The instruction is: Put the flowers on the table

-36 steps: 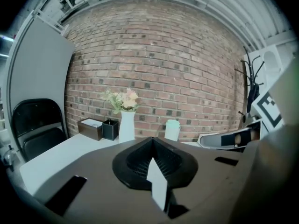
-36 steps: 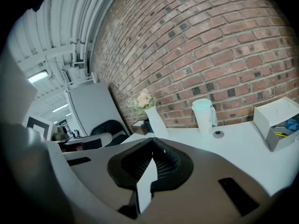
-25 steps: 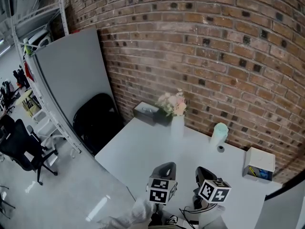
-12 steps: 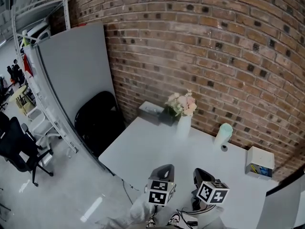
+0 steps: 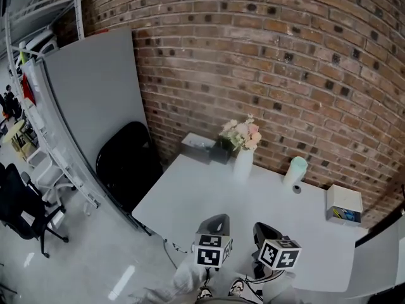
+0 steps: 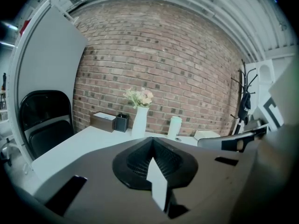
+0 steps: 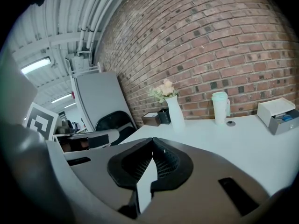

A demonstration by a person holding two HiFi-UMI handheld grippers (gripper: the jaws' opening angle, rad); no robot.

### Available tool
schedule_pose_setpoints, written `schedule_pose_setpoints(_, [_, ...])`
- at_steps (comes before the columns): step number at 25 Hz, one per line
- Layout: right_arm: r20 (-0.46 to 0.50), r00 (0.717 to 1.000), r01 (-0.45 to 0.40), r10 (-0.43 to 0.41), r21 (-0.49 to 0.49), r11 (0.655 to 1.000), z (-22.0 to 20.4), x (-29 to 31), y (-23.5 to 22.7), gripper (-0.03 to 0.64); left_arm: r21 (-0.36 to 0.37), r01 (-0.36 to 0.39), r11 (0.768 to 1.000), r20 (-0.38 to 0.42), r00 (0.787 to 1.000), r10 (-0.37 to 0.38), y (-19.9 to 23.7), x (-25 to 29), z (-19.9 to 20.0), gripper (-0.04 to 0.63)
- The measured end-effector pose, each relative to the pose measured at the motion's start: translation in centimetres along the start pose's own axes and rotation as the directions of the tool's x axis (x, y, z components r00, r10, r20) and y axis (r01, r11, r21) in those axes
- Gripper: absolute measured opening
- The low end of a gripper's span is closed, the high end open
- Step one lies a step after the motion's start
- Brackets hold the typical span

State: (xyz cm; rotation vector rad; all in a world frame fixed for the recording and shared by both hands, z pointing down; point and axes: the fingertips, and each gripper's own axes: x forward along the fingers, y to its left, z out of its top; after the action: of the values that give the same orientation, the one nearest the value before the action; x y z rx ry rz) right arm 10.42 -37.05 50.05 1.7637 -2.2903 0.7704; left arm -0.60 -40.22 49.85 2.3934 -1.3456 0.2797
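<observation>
Head view: looking down on the flowers (image 5: 241,133), standing upright in a white vase (image 5: 243,163) at the far side of the worktop (image 5: 202,198). Sitting close to the brick wall there, just beside a black pen holder (image 5: 221,152) and a tissue box (image 5: 197,147). Holding the left gripper (image 5: 214,220) and the right gripper (image 5: 262,228) low at the near edge, well apart from the vase and carrying nothing.

Left gripper view: showing the jaws pressed together with nothing between them. Facing the flowers (image 6: 139,97) across bare worktop, with a pale cup (image 6: 174,127) standing to the right of the vase.

Right gripper view: showing the jaws meeting at the tips, likewise gripping nothing. Looking toward the flowers (image 7: 163,91), upright and far off beside the wall.

Judging by this: seeming either already finished, given the flowers resting on the worktop, or not under way, with neither gripper reaching or gripping anything.
</observation>
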Motion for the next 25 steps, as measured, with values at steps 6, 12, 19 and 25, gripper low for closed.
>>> schedule_pose_setpoints(6, [0.01,0.999,0.042,-0.041,-0.044,0.998,0.9,-0.4,-1.0,0.023,0.019,0.026,0.999,0.0,1.0,-0.026,-1.3,1.0,0.3,0.008])
schedule_pose_setpoints(12, [0.011,0.999,0.038,-0.037,-0.042,0.998,1.4,-0.3,-1.9,0.023,0.019,0.017,1.0,-0.001,1.0,-0.017,-1.7,1.8,0.7,0.008])
schedule_pose_setpoints(19, [0.014,1.0,0.023,-0.023,-0.055,0.998,2.3,0.0,-3.0,0.023,0.015,0.003,1.0,0.0,1.0,-0.003,-2.6,3.0,0.9,0.008])
schedule_pose_setpoints(25, [0.027,1.0,0.018,-0.016,-0.068,0.998,3.3,0.1,-4.3,0.023,0.027,-0.002,1.0,0.009,1.0,0.002,-3.7,4.1,1.6,0.008])
